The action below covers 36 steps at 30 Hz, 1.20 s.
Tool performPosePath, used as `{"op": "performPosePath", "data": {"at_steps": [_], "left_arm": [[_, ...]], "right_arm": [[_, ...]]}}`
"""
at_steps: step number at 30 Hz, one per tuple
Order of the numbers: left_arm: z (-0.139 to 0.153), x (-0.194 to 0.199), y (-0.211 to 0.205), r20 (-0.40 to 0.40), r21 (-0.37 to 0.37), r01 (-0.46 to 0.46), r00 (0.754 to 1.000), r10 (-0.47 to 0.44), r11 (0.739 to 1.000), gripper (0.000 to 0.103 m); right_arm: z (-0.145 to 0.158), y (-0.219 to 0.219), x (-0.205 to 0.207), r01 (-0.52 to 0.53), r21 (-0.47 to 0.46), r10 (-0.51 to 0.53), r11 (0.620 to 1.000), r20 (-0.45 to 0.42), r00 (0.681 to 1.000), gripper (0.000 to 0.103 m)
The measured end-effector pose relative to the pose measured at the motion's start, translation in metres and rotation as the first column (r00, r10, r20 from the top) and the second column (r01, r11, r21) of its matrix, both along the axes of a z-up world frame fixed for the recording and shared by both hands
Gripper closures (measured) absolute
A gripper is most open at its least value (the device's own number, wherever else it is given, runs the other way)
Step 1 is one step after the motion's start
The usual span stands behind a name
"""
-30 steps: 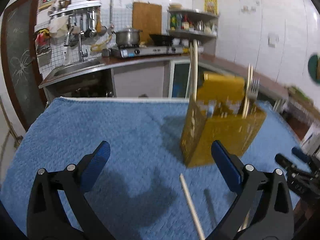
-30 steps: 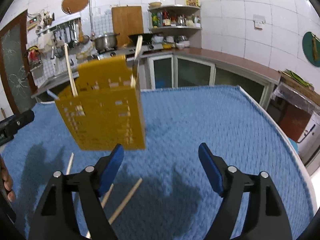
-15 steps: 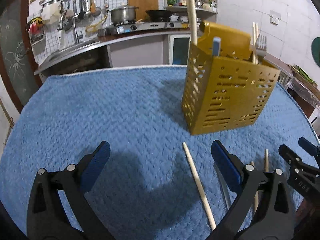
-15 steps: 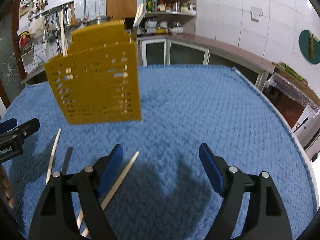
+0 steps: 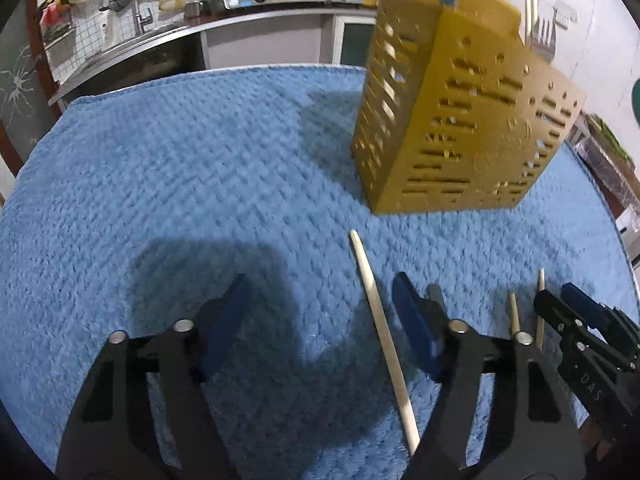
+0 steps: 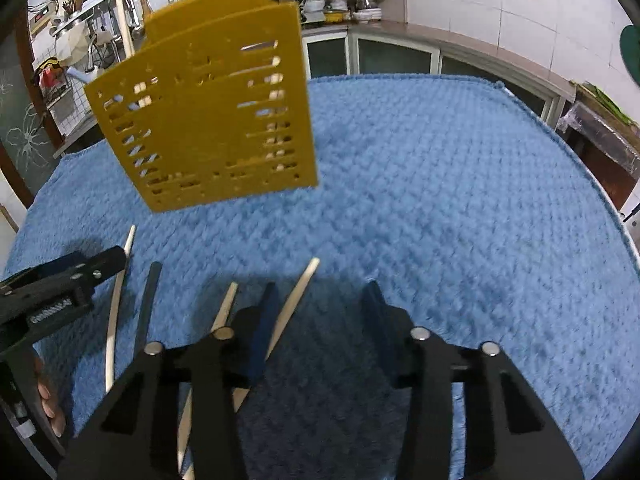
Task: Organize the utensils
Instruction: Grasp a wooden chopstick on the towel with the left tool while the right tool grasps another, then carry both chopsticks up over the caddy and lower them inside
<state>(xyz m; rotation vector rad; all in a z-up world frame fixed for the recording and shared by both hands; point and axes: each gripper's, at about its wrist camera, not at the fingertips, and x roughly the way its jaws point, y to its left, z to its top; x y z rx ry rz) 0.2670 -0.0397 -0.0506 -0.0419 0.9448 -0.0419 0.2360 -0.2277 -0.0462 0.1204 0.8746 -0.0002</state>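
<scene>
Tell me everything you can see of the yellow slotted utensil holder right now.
The yellow slotted utensil holder is a boxy caddy, plastic by its look, its walls pierced with rows of slots and small holes. It stands on the blue textured cloth, with a taller back panel. Pale wooden sticks, a fork and a blue handle poke from its top. Neither pair of tongs touches it.

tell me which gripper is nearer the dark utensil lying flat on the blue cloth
Left. The dark utensil lies right beside the left gripper, partly hidden behind its right finger. The right gripper hovers further off, with two chopsticks lying between it and the utensil.
</scene>
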Motion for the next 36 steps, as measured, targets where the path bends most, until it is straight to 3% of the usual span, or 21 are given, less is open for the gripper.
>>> {"op": "performPosePath", "data": {"at_steps": [3, 7, 9, 11, 12, 15, 21, 27, 32, 36], "left_arm": [[-0.004, 0.001, -0.008, -0.016, 0.041, 0.017, 1.0, -0.016, 0.999, 0.044], [-0.004, 0.002, -0.012, -0.018, 0.058, 0.027, 1.0, -0.026, 0.998, 0.053], [-0.003, 0.002, -0.014, -0.024, 0.045, 0.043, 0.999, -0.042, 0.998, 0.069], [-0.001, 0.003, -0.016, -0.03, 0.043, 0.052, 0.998, -0.051, 0.998, 0.076], [0.0, 0.003, -0.017, -0.033, 0.041, 0.059, 0.998, -0.058, 0.997, 0.087], [0.003, 0.005, -0.02, -0.046, 0.028, 0.071, 0.996, -0.07, 0.997, 0.093], [0.005, 0.011, -0.023, -0.075, 0.027, 0.096, 0.993, -0.093, 0.995, 0.094], [0.005, 0.02, -0.023, -0.1, 0.035, 0.098, 0.99, -0.095, 0.995, 0.094], [0.004, 0.021, -0.018, -0.089, 0.012, 0.085, 0.993, -0.084, 0.996, 0.095], [0.006, 0.017, -0.009, -0.061, -0.04, 0.083, 0.994, -0.086, 0.996, 0.096]], "right_arm": [[-0.002, 0.007, 0.0, -0.011, -0.007, 0.011, 1.0, 0.001, 1.0, 0.066], [-0.003, 0.012, 0.005, -0.045, -0.003, 0.045, 0.999, -0.002, 0.999, 0.082], [-0.001, 0.015, 0.007, -0.064, -0.014, 0.064, 0.998, -0.004, 0.998, 0.088], [0.0, 0.015, 0.011, -0.081, -0.011, 0.081, 0.997, -0.01, 0.997, 0.089], [0.001, 0.015, 0.012, -0.089, -0.006, 0.089, 0.996, -0.014, 0.996, 0.089], [0.003, 0.012, 0.021, -0.124, 0.007, 0.124, 0.992, -0.023, 0.992, 0.091], [0.004, 0.017, 0.037, -0.183, -0.022, 0.181, 0.983, -0.07, 0.981, 0.091], [0.006, 0.018, 0.039, -0.134, -0.021, 0.131, 0.991, -0.105, 0.986, 0.091], [0.007, 0.015, 0.041, -0.115, 0.0, 0.114, 0.993, -0.085, 0.99, 0.093], [0.016, 0.003, 0.035, -0.124, 0.058, 0.125, 0.991, -0.011, 0.992, 0.094]]}}
